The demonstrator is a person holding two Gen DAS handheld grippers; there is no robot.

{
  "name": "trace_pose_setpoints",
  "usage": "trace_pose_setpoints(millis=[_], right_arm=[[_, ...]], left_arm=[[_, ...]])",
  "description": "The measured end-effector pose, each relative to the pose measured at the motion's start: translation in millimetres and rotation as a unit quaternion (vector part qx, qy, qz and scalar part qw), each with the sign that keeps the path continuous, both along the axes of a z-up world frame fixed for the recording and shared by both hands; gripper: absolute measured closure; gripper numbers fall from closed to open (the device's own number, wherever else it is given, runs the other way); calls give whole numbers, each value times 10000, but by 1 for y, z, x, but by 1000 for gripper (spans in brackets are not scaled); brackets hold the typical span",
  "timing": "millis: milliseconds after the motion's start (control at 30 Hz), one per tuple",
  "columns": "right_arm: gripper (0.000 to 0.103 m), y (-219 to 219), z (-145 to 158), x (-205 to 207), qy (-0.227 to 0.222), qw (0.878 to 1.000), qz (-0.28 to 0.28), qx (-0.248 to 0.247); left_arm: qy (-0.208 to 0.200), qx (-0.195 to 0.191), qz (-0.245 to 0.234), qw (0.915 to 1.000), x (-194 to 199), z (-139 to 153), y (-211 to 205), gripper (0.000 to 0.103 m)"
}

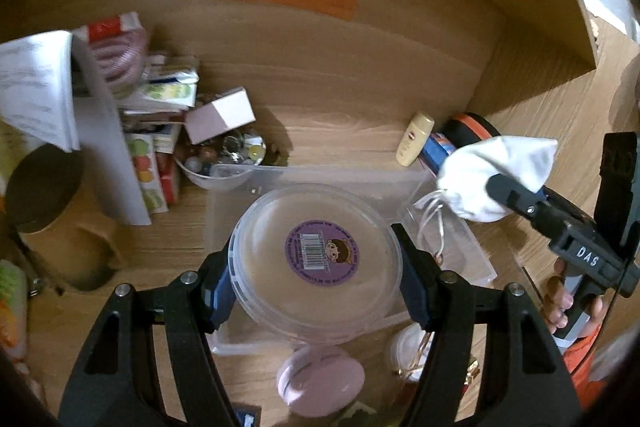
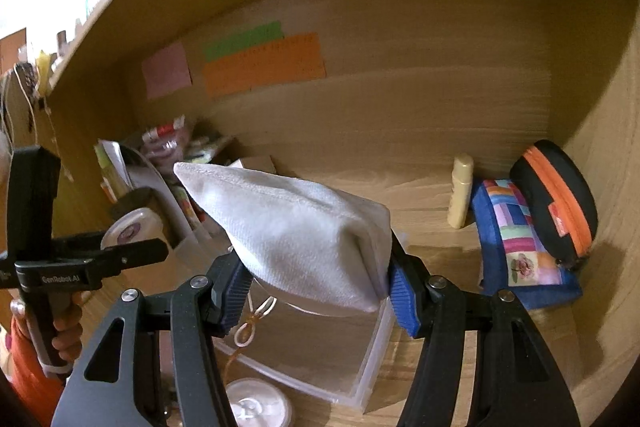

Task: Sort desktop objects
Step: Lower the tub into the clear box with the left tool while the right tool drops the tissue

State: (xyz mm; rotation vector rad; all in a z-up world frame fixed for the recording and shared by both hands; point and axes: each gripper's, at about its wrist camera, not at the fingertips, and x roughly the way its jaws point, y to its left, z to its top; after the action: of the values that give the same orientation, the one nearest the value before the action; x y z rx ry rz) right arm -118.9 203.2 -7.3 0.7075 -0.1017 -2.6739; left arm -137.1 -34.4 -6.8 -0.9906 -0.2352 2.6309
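Note:
My left gripper (image 1: 316, 267) is shut on a round clear plastic tub (image 1: 316, 259) with a purple label, holding it over a clear plastic box (image 1: 320, 175) on the wooden desk. My right gripper (image 2: 316, 275) is shut on a white drawstring pouch (image 2: 296, 227), held above the same clear box (image 2: 360, 359). The pouch also shows in the left wrist view (image 1: 492, 175), at the right, with the right gripper (image 1: 516, 195) behind it. The left gripper shows in the right wrist view (image 2: 136, 251) at the left, with the tub (image 2: 132, 227).
A pile of booklets and packets (image 1: 132, 115) and a bowl of marbles (image 1: 224, 155) sit at the left. A cream bottle (image 2: 460, 191), a patchwork pouch (image 2: 516, 239) and a black-orange case (image 2: 556, 199) stand at the back right. A pink case (image 1: 320, 379) and a white lid (image 2: 256, 403) lie near me.

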Motion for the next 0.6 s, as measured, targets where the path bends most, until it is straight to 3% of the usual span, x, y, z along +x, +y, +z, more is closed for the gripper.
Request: trace_pose_setpoints(millis=[600], right_arm=[[47,-30,-51,-56,-822,9908,380,1003]], left_arm=[[-656,-307,-83,9973,-58,-40,15,35]])
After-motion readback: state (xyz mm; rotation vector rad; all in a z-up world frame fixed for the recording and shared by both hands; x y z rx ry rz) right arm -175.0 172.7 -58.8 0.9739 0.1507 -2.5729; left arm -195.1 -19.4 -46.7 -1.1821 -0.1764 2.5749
